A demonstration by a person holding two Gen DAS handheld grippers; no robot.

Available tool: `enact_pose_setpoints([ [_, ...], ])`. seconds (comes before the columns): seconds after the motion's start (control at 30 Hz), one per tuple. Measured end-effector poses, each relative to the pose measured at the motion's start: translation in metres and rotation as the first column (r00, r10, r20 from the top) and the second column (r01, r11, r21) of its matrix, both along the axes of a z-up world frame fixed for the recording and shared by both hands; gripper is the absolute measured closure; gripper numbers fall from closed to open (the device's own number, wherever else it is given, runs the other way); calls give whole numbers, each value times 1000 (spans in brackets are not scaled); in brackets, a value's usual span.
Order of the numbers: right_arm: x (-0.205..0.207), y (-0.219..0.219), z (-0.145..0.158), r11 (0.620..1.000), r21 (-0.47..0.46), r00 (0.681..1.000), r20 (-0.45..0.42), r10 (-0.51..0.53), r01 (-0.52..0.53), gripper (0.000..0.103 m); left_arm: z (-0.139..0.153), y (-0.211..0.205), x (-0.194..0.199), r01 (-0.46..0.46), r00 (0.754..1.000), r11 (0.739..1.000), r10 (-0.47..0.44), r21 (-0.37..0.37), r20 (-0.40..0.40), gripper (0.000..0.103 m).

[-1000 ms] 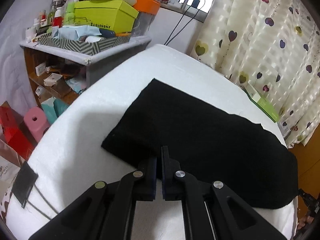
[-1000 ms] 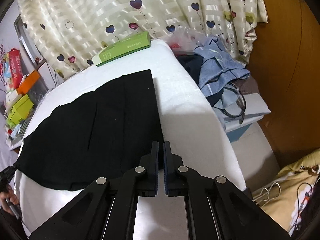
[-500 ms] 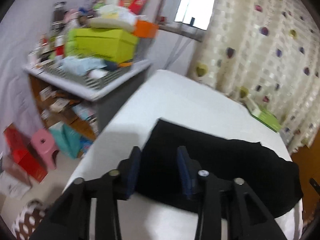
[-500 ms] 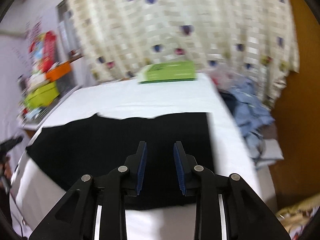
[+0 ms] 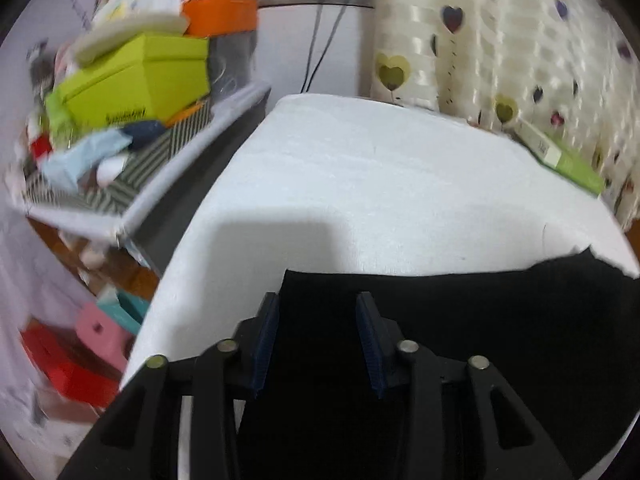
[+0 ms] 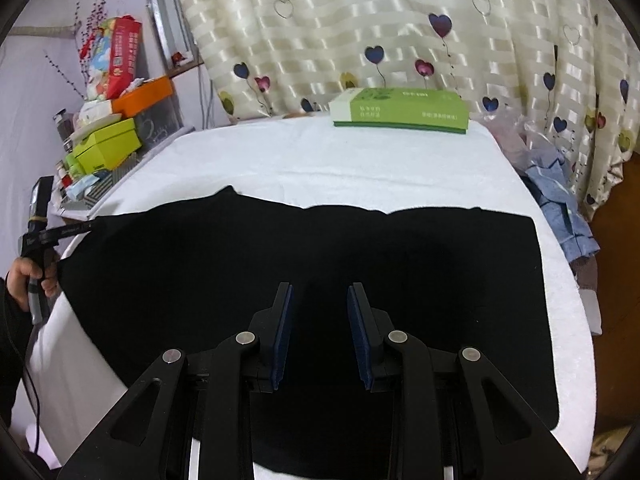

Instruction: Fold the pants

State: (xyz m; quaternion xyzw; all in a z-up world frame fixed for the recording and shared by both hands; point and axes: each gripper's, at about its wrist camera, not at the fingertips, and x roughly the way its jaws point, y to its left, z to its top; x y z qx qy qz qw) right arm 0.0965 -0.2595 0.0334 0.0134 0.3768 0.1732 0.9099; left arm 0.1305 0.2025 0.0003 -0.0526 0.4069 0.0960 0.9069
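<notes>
Both grippers have let go and backed off. My black pants (image 6: 304,264) lie flat across mid-frame on the white table (image 6: 320,152), apparently folded once; further folds remain. Right gripper (image 6: 319,328) and left gripper (image 5: 318,340) gape wide, empty.

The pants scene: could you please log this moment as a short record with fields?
Garment: black pants, spread flat.
Surface: white-covered table.
Left gripper: open, over the pants' end nearest the cluttered shelf.
Right gripper: open, fingers above the fabric, nothing between them.
Hand: at the table's left edge, holding the left gripper's handle.
Other items: green box at the far table edge by the heart-print curtain; blue clothes off the right side.
</notes>
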Motion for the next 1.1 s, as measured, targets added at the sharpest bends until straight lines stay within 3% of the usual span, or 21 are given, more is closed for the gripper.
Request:
enact_pose_setpoints([
  [0.03,1,-1,-2,1000,8,1000,-5,-3,3,74,2,-2,0,8,1000,1000,-8,5,5,95],
  [0.1,3,-1,-5,1000,22,1000,-15,-7,8,74,5,-5,1,15,1000,1000,-15,22,17,98],
  [0.23,5,-3,-8,999,30,1000,-18,-20,21,74,14,3,3,-26,997,999,23,44,68,98],
  [0.33,7,-10,-7,999,31,999,-15,-44,45,74,8,10,10,-22,999,1000,22,7,31,97],
  [0.4,8,-17,-8,997,24,997,-20,-69,70,74,5,15,12,-34,999,999,34,-22,12,91],
  [0.57,8,-42,-16,991,-9,990,-48,-132,132,74,8,32,-6,-139,990,989,140,-44,3,89],
  [0.67,0,-56,-13,986,-15,985,-36,-169,169,74,16,31,-27,-146,988,987,149,-73,35,89],
  [0.83,-2,-52,-2,983,-60,985,5,-172,172,73,33,-17,-53,-13,995,995,22,-98,95,89],
  [0.97,15,-37,10,988,-66,989,51,-139,143,73,38,-66,-53,112,990,989,-103,-99,99,89],
  [1.1,52,-38,0,975,-112,982,0,-191,190,73,28,-101,-43,189,981,979,-186,-71,54,89],
])
